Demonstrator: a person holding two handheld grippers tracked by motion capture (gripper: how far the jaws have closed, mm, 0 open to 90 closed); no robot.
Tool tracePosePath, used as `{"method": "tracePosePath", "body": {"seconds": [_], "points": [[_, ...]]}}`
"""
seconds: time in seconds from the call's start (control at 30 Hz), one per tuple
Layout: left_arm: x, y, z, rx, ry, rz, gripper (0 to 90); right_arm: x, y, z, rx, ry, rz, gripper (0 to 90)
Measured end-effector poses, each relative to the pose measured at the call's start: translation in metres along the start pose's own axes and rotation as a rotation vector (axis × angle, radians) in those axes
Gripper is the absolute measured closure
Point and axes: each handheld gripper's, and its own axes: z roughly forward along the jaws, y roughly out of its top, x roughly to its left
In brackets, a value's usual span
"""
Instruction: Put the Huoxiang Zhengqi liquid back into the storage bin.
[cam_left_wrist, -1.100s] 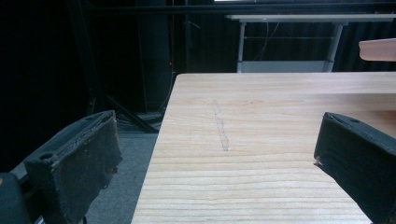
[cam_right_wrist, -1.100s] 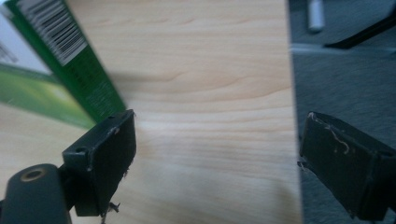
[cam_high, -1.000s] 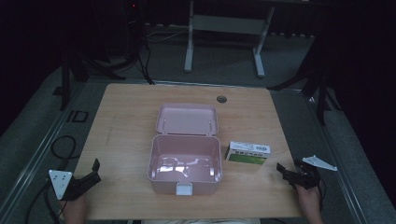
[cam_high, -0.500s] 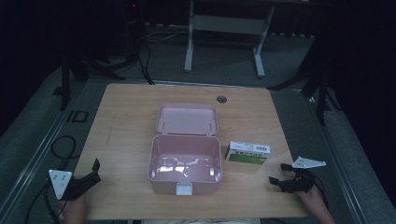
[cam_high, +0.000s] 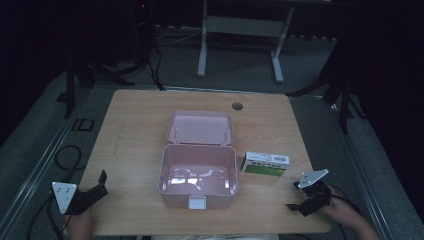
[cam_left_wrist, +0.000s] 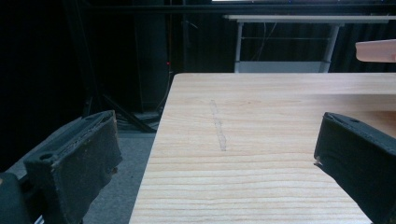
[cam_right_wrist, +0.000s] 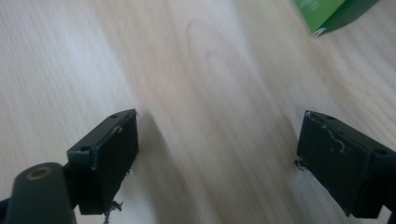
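An open pink box (cam_high: 198, 172) sits mid-table with its lid (cam_high: 200, 128) laid back; inside I see nothing but glare. A green and white carton (cam_high: 265, 164) lies just right of it. My left gripper (cam_high: 102, 184) rests open at the front left corner, apart from the box; in the left gripper view its jaws (cam_left_wrist: 215, 158) stand wide over bare wood, with the pink lid's edge (cam_left_wrist: 376, 50) at top right. My right gripper (cam_high: 294, 196) is open near the front right, just in front of the carton, whose green corner (cam_right_wrist: 334, 11) lies beyond the spread jaws (cam_right_wrist: 217, 154).
The wooden table (cam_high: 135, 140) has a round cable hole (cam_high: 237, 106) near its far edge. Cables (cam_high: 65, 157) lie on the floor at the left. A white desk frame (cam_high: 240, 30) stands behind the table in the dark.
My right gripper has moved left and toward the table's front edge, ending just in front of the carton. The left gripper, box and carton have stayed put.
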Motion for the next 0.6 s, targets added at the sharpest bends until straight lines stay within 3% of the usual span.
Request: {"method": "tracePosePath", "body": {"seconds": [0.1,0.3,0.6], "points": [[0.0,0.0,0.0,0.0,0.0,-0.001,0.4,0.004,0.01,-0.003,0.121,-0.013,-0.073,12.4],[0.0,0.0,0.0,0.0,0.0,-0.001,0.4,0.012,0.031,-0.007,0.331,0.043,-0.158,12.4],[0.0,0.0,0.0,-0.002,-0.002,-0.004,0.4,0.02,0.062,-0.009,0.521,0.068,-0.233,12.7]]}}
